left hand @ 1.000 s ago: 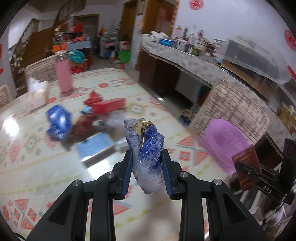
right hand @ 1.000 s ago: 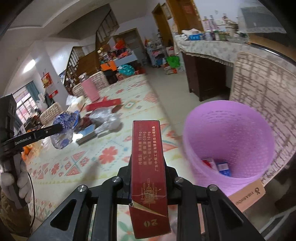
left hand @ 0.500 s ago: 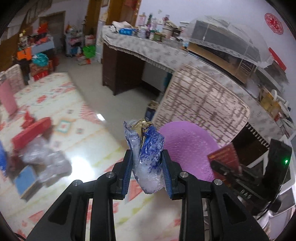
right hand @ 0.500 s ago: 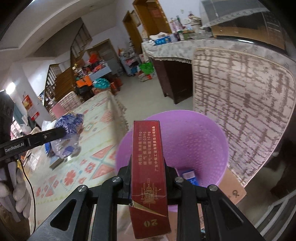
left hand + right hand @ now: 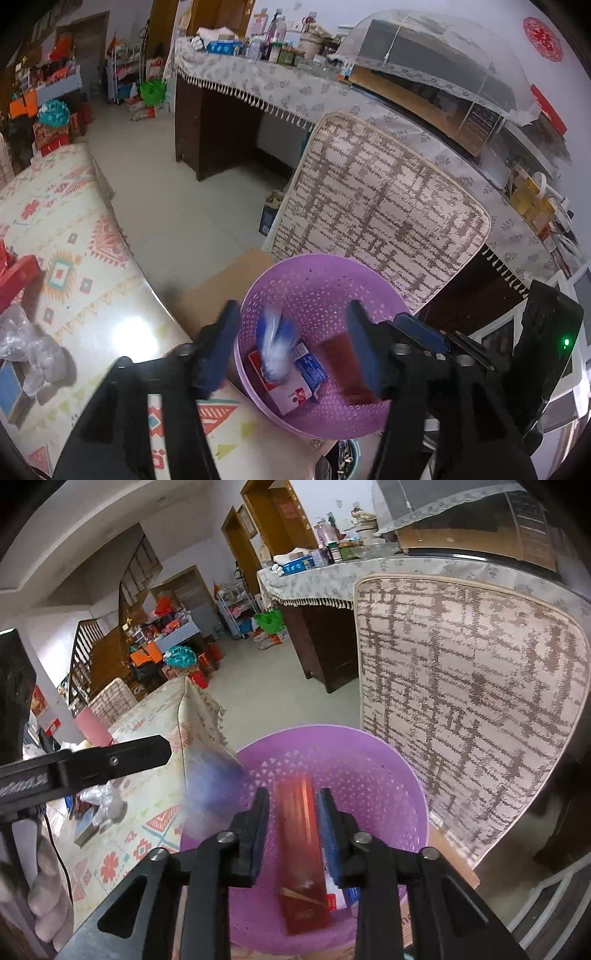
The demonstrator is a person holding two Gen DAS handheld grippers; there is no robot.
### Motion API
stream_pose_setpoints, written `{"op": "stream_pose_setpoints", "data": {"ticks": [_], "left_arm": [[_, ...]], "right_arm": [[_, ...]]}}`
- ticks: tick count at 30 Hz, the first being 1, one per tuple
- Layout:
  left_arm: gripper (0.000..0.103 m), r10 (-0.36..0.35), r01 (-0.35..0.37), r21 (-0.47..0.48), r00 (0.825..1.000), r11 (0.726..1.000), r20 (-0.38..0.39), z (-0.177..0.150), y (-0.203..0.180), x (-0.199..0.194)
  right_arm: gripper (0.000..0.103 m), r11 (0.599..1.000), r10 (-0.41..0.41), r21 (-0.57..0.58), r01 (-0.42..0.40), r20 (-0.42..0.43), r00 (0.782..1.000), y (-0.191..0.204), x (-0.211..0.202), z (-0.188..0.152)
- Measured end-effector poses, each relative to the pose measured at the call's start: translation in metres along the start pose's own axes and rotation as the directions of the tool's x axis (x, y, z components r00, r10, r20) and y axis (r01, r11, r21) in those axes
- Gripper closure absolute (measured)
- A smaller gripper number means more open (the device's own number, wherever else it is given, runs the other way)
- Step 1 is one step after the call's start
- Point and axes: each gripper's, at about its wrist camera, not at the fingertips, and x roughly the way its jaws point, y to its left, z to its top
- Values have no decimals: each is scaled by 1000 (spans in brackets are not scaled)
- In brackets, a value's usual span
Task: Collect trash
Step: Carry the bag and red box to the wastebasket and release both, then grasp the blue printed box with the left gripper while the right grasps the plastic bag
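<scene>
A purple perforated basket (image 5: 325,280) stands on the floor beside the table. Above it, my left gripper (image 5: 291,317) is opening its jaws wide. The blue and white wrapper (image 5: 275,343) falls free between them as a blur, also seen as a blue smear, the wrapper (image 5: 218,786). Over the same basket (image 5: 373,749), my right gripper (image 5: 293,794) is opening too. The long red box (image 5: 299,834) is blurred between its pads and slipping down, clear of both. In the basket lie a red and white carton (image 5: 291,395) and a small blue box (image 5: 310,365).
The patterned tablecloth (image 5: 74,258) holds a clear plastic bag (image 5: 26,339) and a red box (image 5: 18,273). A woven chair back (image 5: 380,206) rises just behind the basket. Cardboard (image 5: 221,280) lies on the floor. A gloved hand (image 5: 44,886) holds the left gripper.
Both grippers swung from the table to above the purple basket. Their jaws then parted, letting go of the wrapper and the red box, which now drop toward the basket.
</scene>
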Motion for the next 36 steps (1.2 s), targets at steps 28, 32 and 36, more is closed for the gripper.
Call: {"op": "stream_pose_setpoints", "data": {"ticks": [28,32,36], "left_arm": [[19,380,-362,-249,925,898,26,-124,182,-156],[19,418,-380,-370,908,848,24,-139,232,-182],[19,454,-404,-455,891,794,0,-145,276,-193]], "right_arm": [[20,919,364,-88,-384,-189,912,178,37,-66],[20,899,398,-97,-427,-228,889,217,59,-80],[20,887,412,-112,-449,-249,876,240,79,-90]]}}
